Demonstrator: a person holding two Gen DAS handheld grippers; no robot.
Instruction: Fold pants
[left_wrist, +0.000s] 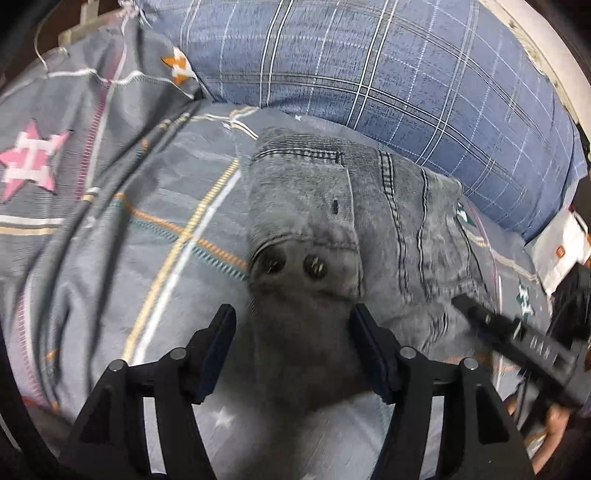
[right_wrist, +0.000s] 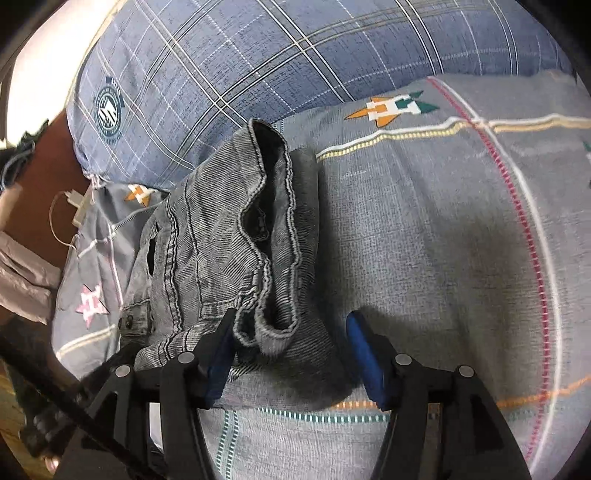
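Left claw (left_wrist: 291, 328) is spread wide over the folded pants (left_wrist: 332, 221), nothing pinched. Right claw (right_wrist: 291, 332) is spread too, hems (right_wrist: 266, 332) lying loose between its fingers.

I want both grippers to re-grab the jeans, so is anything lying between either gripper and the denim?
Nothing visible does. The left gripper stands open with the jeans between its fingers; the right gripper is open over the hem end. Only the patterned bedsheet lies around them.

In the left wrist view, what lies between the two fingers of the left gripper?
Grey fabric of the pants, near its two buttons; the left gripper is open, fingers apart from it.
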